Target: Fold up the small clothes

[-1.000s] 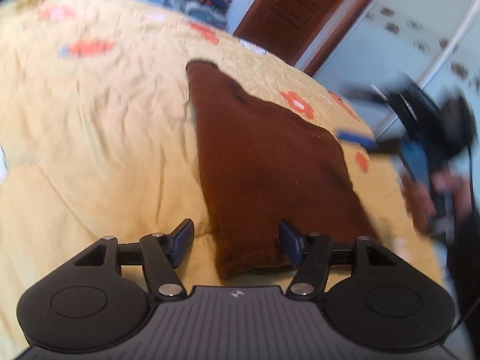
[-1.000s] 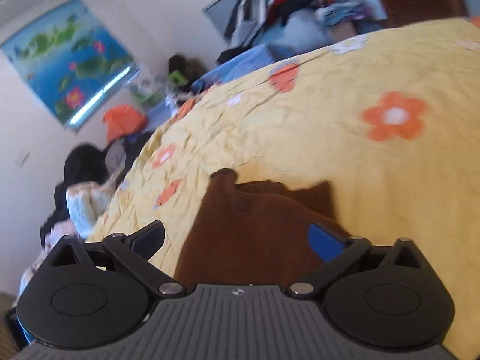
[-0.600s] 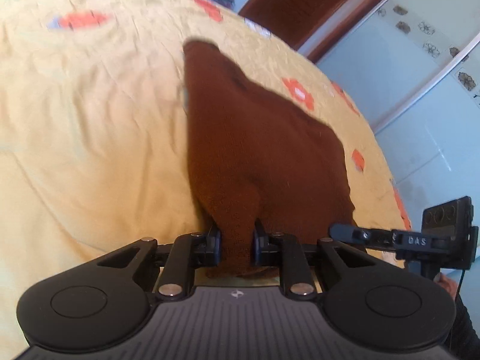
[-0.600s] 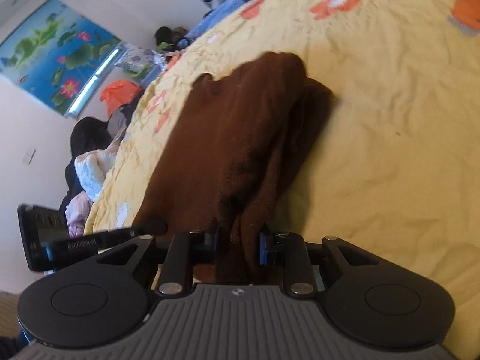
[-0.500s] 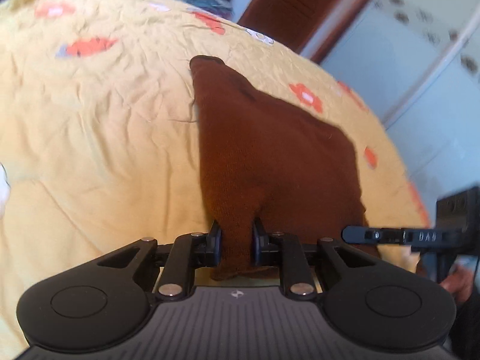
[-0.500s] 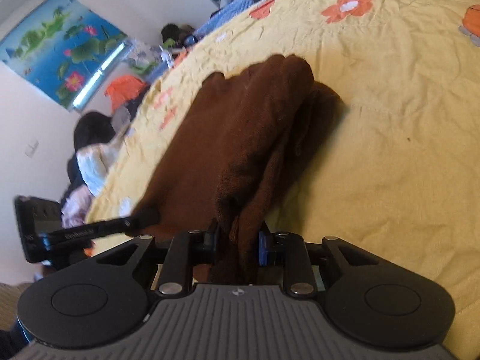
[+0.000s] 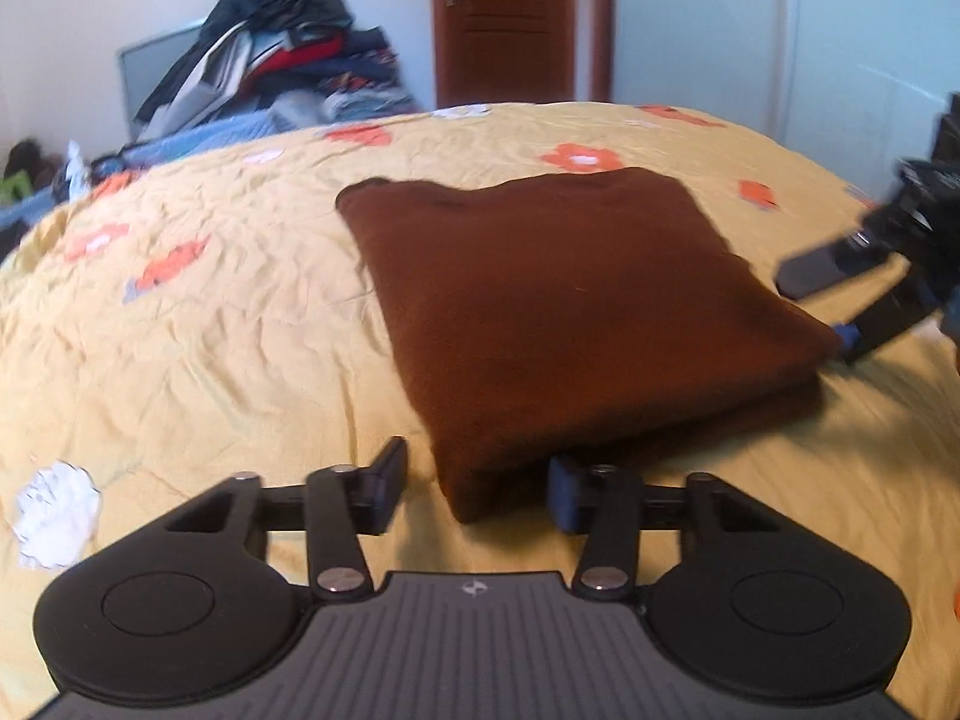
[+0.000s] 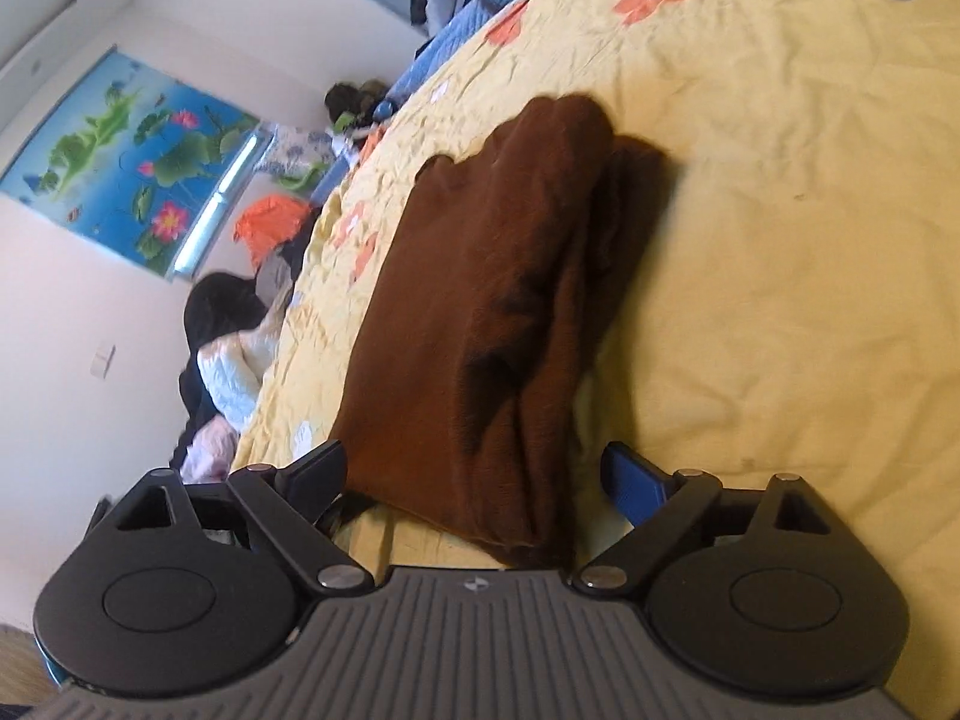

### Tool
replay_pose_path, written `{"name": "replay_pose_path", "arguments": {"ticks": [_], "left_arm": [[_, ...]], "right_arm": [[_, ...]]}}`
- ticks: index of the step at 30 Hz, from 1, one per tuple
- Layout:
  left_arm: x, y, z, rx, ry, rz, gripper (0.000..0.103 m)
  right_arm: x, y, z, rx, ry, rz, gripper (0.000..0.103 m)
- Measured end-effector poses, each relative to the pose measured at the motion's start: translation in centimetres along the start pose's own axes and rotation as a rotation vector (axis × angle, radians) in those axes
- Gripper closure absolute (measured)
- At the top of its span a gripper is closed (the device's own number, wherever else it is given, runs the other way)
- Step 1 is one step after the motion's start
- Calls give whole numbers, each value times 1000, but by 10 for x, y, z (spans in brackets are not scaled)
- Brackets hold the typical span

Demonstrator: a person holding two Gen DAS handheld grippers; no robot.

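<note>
A brown knitted garment [image 7: 564, 306] lies folded into a flat rectangle on the yellow flowered bedspread [image 7: 198, 312]. My left gripper [image 7: 477, 489] is open, its jaws on either side of the garment's near corner, holding nothing. My right gripper [image 8: 474, 474] is open too, its jaws wide apart at the garment's [image 8: 498, 324] near end, where the folded layers bunch. The right gripper also shows in the left wrist view [image 7: 840, 300], at the garment's right edge.
A pile of clothes [image 7: 270, 78] lies beyond the far edge of the bed, next to a brown door [image 7: 504, 18]. More clothes [image 8: 234, 354] lie off the bed's side below a lotus picture [image 8: 126, 162]. A white flower print [image 7: 57, 510] marks the near left.
Both grippers were shut on the brown garment half a second ago. Both have opened and let it go. The garment now lies flat and folded on the bed.
</note>
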State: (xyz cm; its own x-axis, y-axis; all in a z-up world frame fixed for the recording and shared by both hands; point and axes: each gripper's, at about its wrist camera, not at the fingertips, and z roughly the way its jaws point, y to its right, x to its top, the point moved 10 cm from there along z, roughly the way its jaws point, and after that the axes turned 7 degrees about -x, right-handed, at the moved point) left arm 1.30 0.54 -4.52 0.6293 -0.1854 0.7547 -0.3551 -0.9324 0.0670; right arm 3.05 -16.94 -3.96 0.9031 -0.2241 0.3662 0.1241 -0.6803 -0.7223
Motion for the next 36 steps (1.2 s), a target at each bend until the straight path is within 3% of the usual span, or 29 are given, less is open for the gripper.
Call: {"name": "replay_pose_path", "arguments": {"ticks": [1, 2, 4, 5, 9, 14, 15, 18, 19, 20, 22, 25, 26, 28, 30, 31, 32, 36], "left_arm": [[0, -1, 4, 1, 5, -11, 61], [0, -1, 5, 6, 19, -16, 68], [2, 4, 1, -9, 30, -29, 88], [4, 4, -3, 9, 40, -31, 91], [7, 8, -35, -42, 86, -91, 93], [-31, 11, -31, -49, 10, -101, 93], [-31, 11, -33, -47, 37, -107, 91], [-25, 12, -56, -98, 86, -131, 89], [-21, 11, -67, -117, 113, -132, 87], [-17, 10, -76, -128, 133, -129, 86], [-3, 8, -88, -148, 179, -132, 78], [23, 13, -73, -159, 211, -125, 38], [28, 15, -60, -149, 207, -107, 37], [25, 23, -24, -144, 122, -87, 37], [14, 25, 9, -126, 32, -74, 38], [14, 30, 13, -102, 63, -22, 38], [13, 34, 16, -78, 68, 28, 38], [13, 35, 14, -74, 61, 8, 37]], "right_arm": [[-2, -1, 1, 6, -4, -11, 11], [-2, -3, 4, 10, -6, -17, 15], [-2, -2, 8, -3, -22, -13, 52], [-5, 1, 12, -30, -49, -21, 82], [-14, -3, -5, -28, -53, -85, 81], [-39, 6, -13, -55, -90, -109, 82], [-41, 10, -12, -44, -76, -93, 80], [-32, 12, -26, -11, -19, -18, 49], [-24, 9, -37, -21, 35, -34, 34], [-15, 7, -47, -29, 89, -49, 28], [11, 0, -64, -75, 185, -93, 29], [45, -25, -58, -81, 226, -181, 27], [55, -33, -46, -78, 212, -208, 23], [72, -41, -12, -101, 161, -260, 16], [80, -29, 30, -232, 79, -316, 15], [85, -21, 46, -297, 80, -349, 12], [90, -15, 57, -375, 85, -393, 3], [96, -7, 72, -443, 67, -430, 2]]}}
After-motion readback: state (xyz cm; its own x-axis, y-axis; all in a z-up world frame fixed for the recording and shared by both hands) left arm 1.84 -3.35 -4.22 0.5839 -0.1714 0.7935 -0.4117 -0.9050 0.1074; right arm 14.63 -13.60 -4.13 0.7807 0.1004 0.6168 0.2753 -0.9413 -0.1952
